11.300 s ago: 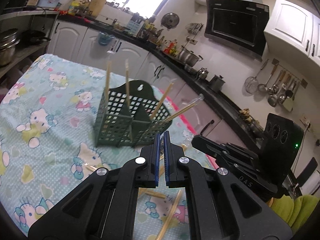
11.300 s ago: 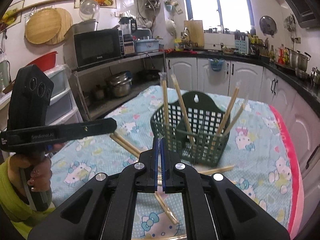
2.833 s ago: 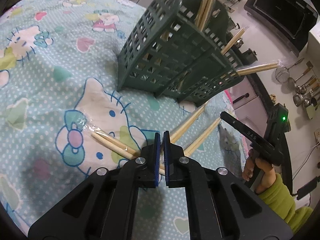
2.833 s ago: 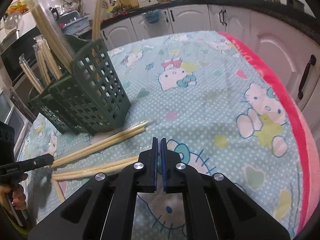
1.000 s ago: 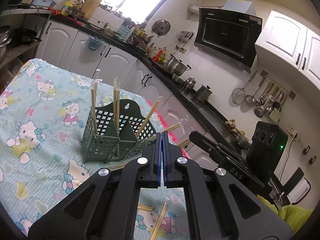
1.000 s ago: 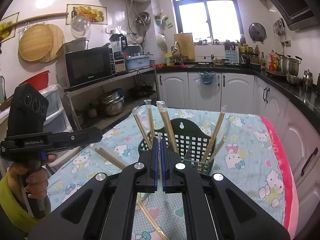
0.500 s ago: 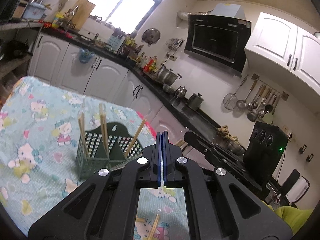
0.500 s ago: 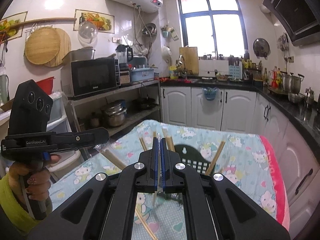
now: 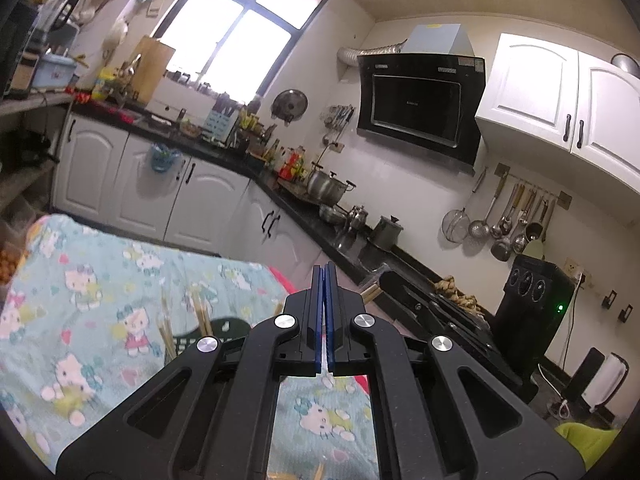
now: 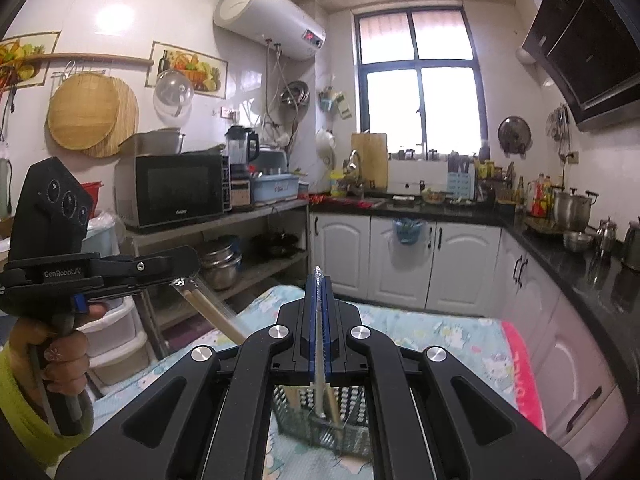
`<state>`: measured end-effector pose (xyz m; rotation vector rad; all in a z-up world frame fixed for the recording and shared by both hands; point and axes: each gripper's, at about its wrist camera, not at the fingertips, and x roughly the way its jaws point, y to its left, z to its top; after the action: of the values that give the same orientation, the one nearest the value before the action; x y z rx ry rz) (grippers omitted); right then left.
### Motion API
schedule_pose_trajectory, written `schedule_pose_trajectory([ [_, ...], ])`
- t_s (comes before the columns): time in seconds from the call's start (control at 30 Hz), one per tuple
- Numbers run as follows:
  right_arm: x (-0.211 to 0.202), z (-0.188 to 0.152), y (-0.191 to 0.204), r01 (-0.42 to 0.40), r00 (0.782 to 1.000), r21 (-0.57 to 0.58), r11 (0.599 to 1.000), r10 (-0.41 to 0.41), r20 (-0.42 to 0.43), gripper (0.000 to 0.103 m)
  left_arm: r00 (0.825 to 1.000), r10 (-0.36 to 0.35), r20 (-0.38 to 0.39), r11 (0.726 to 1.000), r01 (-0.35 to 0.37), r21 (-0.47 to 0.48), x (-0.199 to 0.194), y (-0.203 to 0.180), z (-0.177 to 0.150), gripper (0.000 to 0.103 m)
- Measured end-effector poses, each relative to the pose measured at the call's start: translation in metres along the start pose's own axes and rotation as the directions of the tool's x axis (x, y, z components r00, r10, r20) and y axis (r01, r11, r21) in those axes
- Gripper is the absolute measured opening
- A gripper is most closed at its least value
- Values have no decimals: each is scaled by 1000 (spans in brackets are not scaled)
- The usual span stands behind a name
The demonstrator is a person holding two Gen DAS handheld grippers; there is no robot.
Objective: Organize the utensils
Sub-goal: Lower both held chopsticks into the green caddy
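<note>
Wrapped chopsticks (image 10: 319, 340), pinched by both closed grippers (image 10: 319, 280) (image 10: 188, 268), have risen clear above the green basket (image 10: 320, 428), ready for insertion.

Left tongs (image 9: 324, 280) closed, right tongs (image 10: 319, 284) clamped shut, both near level

"GenRobot.AI" in white on the left gripper (image 10: 188, 264) body, at 9 o'clock in the right wrist view. Microwave (image 10: 172, 190) brand, water heater (image 10: 268, 20) display, range hood (image 9: 416, 104) logo: illegible.
</note>
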<state>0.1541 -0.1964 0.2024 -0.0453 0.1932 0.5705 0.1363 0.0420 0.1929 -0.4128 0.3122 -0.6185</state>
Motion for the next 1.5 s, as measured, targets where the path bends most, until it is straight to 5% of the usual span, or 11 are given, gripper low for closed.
schedule_pose_trajectory([
  [0.6, 10, 28, -41, 89, 995, 22, 996, -90, 46, 3, 998, 68, -7, 998, -68, 14, 19, 18, 20, 0],
  [1.1, 45, 6, -59, 122, 992, 51, 991, -121, -29, 3, 988, 116, -102, 992, -121, -43, 55, 51, -4, 0],
  [1.5, 89, -29, -63, 131, 983, 90, 987, -117, -144, 3, 968, 169, -187, 985, -172, 1, 82, 61, -33, 0],
])
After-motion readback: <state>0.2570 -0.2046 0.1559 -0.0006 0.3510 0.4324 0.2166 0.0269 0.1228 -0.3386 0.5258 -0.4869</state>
